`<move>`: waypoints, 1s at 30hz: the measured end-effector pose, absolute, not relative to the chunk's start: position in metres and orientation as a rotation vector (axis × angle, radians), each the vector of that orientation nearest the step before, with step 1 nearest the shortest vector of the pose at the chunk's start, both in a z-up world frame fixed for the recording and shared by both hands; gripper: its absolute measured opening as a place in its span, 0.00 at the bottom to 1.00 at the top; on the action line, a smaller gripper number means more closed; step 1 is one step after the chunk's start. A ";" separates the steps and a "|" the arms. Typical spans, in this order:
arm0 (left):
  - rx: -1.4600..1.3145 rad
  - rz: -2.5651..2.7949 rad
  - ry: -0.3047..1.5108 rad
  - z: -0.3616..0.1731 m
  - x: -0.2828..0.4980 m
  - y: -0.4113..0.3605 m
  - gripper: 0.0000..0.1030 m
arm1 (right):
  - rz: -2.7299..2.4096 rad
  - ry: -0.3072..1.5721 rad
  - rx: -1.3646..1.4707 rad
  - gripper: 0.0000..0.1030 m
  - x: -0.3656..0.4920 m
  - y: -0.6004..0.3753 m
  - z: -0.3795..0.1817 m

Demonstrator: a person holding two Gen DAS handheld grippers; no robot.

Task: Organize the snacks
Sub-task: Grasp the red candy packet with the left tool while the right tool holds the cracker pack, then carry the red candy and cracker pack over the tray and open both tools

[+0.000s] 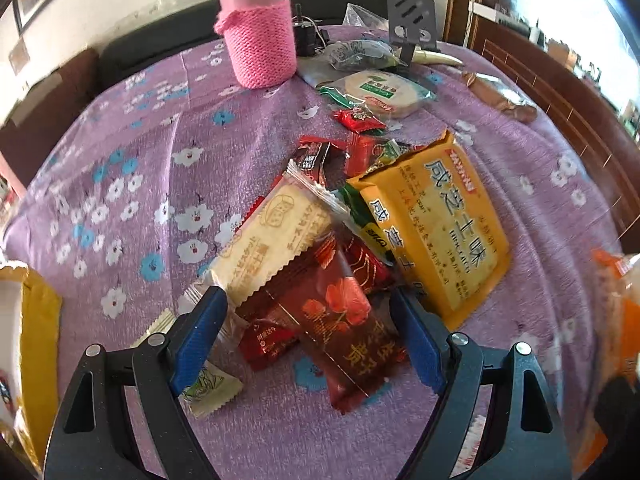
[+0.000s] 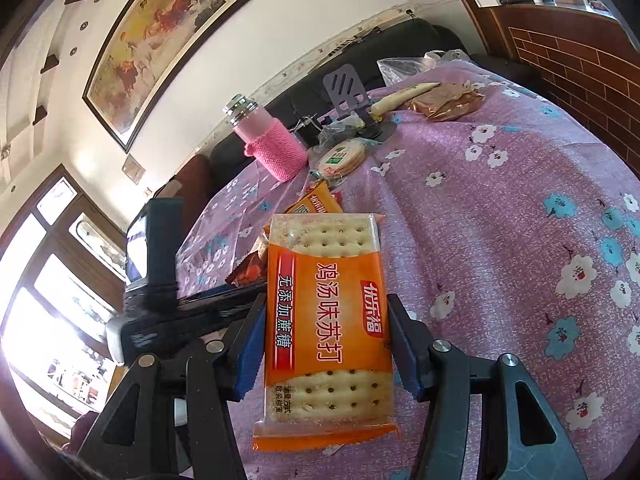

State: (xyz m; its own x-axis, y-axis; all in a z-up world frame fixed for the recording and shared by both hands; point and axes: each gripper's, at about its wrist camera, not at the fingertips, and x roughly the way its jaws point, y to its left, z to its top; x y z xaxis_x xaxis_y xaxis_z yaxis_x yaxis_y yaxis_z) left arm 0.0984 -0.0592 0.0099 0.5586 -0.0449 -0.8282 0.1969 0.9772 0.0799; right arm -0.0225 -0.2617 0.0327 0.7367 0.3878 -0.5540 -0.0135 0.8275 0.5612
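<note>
A pile of snack packets lies on the purple flowered tablecloth (image 1: 160, 128). My left gripper (image 1: 308, 312) is open, its blue fingers on either side of a dark red flower-printed packet (image 1: 340, 320). A cream biscuit packet (image 1: 272, 236) and a yellow cracker pack (image 1: 440, 232) lie just beyond. My right gripper (image 2: 326, 340) is shut on an orange soda-cracker pack (image 2: 328, 320) and holds it above the cloth. The left gripper's body (image 2: 160, 280) shows at the left of the right wrist view.
A pink knit-sleeved bottle (image 1: 258, 36) stands at the back. A round cracker pack (image 1: 380, 88), a grey phone stand (image 1: 412, 20) and a brown packet (image 1: 500, 96) lie at the far side. A yellow bag (image 1: 36, 352) is at the left edge.
</note>
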 end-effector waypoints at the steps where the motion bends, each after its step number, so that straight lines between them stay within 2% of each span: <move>1: 0.184 -0.141 0.959 0.010 0.097 -0.059 0.72 | 0.235 0.717 0.561 0.56 -0.022 -0.261 0.033; 3: 0.210 -0.142 0.924 0.013 0.093 -0.058 0.35 | 0.239 0.720 0.557 0.56 -0.021 -0.259 0.033; 4: 0.198 -0.155 0.921 0.015 0.090 -0.054 0.28 | 0.239 0.722 0.555 0.56 -0.021 -0.259 0.032; 19: -0.041 -0.320 0.884 0.057 0.039 -0.005 0.26 | 0.227 0.720 0.516 0.56 -0.024 -0.254 0.030; 30: -0.241 -0.274 0.775 0.094 -0.051 0.116 0.27 | 0.205 0.733 0.485 0.56 -0.023 -0.249 0.025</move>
